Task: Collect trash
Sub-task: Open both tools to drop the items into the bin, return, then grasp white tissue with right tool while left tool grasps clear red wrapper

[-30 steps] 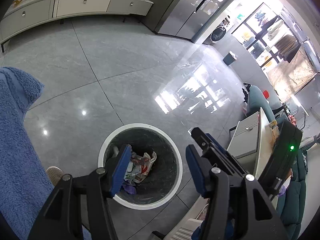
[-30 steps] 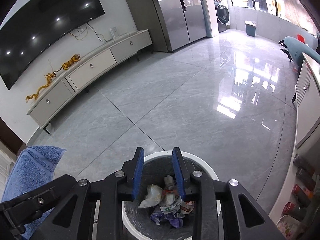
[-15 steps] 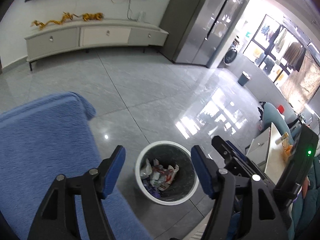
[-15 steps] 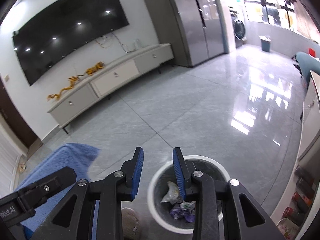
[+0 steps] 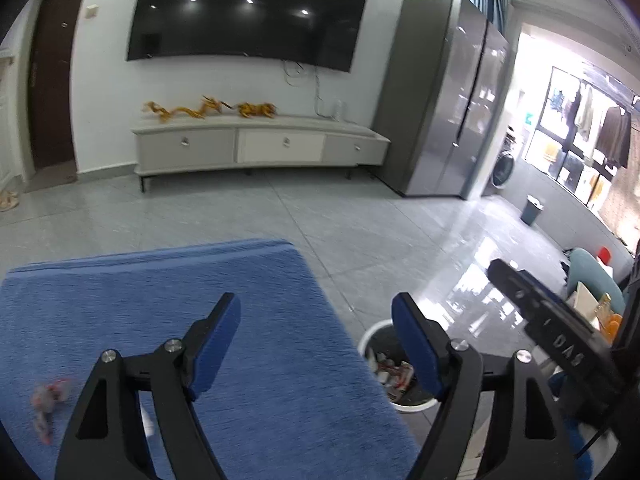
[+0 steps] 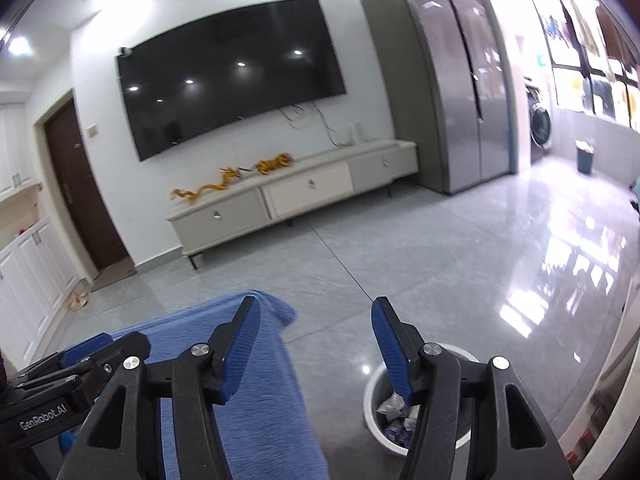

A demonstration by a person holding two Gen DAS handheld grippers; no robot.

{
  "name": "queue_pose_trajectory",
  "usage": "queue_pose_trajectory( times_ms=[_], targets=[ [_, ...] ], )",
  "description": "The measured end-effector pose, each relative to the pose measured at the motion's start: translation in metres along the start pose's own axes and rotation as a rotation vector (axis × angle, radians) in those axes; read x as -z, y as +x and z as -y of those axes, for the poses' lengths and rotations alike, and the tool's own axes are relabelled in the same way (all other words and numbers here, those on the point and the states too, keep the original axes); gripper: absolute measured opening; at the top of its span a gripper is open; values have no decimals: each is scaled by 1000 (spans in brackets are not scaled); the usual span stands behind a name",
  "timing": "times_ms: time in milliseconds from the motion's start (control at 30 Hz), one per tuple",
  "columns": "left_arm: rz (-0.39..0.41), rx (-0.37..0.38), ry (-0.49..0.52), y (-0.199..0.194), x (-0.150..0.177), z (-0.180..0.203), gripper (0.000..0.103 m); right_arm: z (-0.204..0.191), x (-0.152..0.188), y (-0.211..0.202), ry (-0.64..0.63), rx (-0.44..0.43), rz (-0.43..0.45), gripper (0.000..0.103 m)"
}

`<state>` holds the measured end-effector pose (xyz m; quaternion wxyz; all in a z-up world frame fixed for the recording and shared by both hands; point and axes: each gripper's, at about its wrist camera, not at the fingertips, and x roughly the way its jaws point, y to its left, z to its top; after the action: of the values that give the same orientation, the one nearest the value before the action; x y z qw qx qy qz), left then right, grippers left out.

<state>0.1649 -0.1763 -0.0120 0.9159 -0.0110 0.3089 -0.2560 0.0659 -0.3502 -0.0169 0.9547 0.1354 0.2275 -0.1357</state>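
A white round trash bin [image 5: 374,340] with crumpled wrappers inside stands on the grey floor, to the right of a surface covered by a blue towel [image 5: 160,300]; it also shows in the right wrist view [image 6: 374,400]. A blurred red-and-white wrapper [image 5: 46,396] lies on the towel at the far left. My left gripper [image 5: 316,332] is open and empty above the towel's right part. My right gripper [image 6: 314,334] is open and empty, between the towel's [image 6: 272,380] edge and the bin.
A long TV cabinet [image 5: 260,146] stands against the far wall under a big screen [image 5: 244,12]. A tall grey refrigerator [image 5: 444,92] is at the right. A small blue bin [image 5: 532,210] stands far right. Furniture crowds the right edge.
Both grippers have tilted up and pulled back from over the bin toward the towel. The right gripper's jaws have opened wide. The left stays open.
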Motion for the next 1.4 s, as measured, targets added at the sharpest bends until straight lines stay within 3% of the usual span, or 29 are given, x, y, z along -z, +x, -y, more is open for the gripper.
queue_pose_trajectory(
  times_ms=[333,700,967,1400],
  targets=[
    [136,-170,-76,-99,14,-89,77,-56,-3,-41,-86,-117,71,59],
    [173,-358,-99,-167,45,-161,77,-101,17,-57,-188,-240,56,59],
    [115,-386,-132,-166,70,-195,77,-126,29,-49,-242,-316,20,59],
    [-66,-361,-166,-90,108,-244,77,-152,78,29,-225,-419,-242,59]
  ],
)
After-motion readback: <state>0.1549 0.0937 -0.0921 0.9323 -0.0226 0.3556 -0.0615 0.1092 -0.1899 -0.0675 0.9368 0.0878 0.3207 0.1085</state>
